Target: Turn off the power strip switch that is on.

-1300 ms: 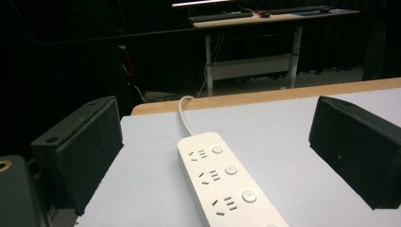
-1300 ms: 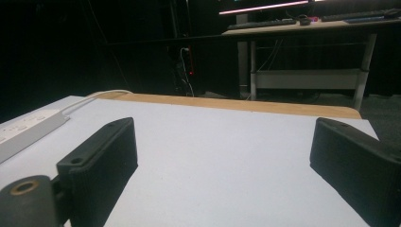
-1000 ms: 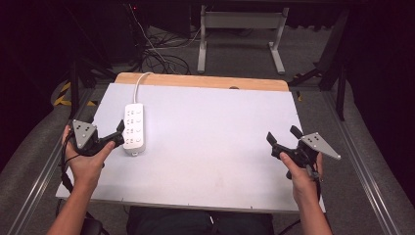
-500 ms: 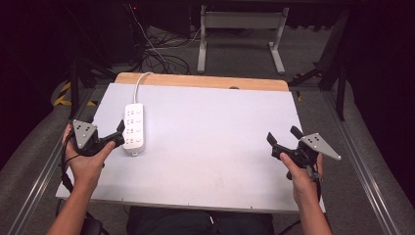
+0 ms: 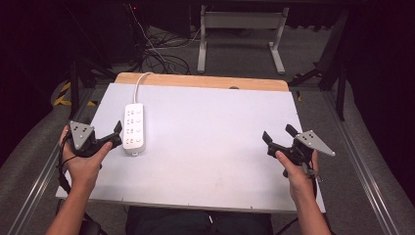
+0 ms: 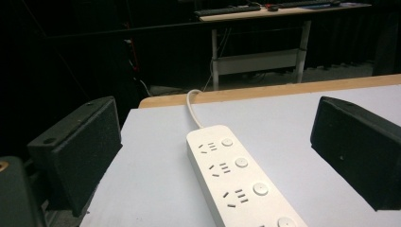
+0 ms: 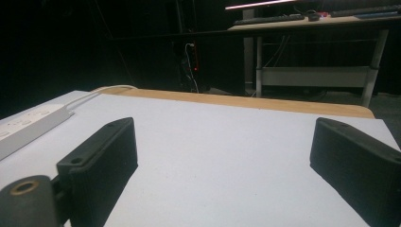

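While both jaws gape, power strip (image 5: 134, 128) lies flat.

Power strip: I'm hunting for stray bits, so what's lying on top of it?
Nothing lies on the power strip: its sockets and buttons are bare, and the open left gripper is beside it. Its underside on the table is hidden.

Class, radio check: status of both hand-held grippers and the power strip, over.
Left hand-held gripper open, beside the power strip, not touching. Right hand-held gripper open, holding nothing. Nothing in the way on the table.
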`<state>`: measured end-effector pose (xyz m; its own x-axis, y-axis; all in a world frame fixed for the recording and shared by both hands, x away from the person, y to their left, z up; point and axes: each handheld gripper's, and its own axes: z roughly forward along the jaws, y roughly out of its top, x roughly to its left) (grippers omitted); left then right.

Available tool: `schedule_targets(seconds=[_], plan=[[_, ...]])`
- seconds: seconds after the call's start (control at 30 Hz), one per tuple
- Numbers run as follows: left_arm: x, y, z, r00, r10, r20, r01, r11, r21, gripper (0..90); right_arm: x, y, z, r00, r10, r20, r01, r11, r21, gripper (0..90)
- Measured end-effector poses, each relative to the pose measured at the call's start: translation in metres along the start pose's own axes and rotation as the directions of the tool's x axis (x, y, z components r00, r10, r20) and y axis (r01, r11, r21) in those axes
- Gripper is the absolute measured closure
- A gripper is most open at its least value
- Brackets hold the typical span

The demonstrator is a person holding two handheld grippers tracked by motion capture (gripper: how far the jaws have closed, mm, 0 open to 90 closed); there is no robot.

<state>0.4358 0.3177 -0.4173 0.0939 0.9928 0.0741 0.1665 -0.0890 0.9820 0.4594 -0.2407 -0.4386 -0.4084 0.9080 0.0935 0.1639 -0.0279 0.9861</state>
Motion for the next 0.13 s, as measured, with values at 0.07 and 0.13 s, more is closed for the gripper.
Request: schedule_targets(seconds=[0.07,0.13], plan=[[-0.0003,-0.0001,0.0004,1.0,0.004,0.0,-0.004,1.0,0.001,3.3,0.0002,0.0002,0.0004,1.0,-0.001,-0.004,0.001,1.0,0.0,8.8],[-0.0009,-0.0001,0.0006,1.0,0.005,0.003,-0.005,1.0,0.003,3.3,-0.0004,0.0,0.0009,1.0,-0.003,-0.001,0.003,1.0,0.001,8.8]])
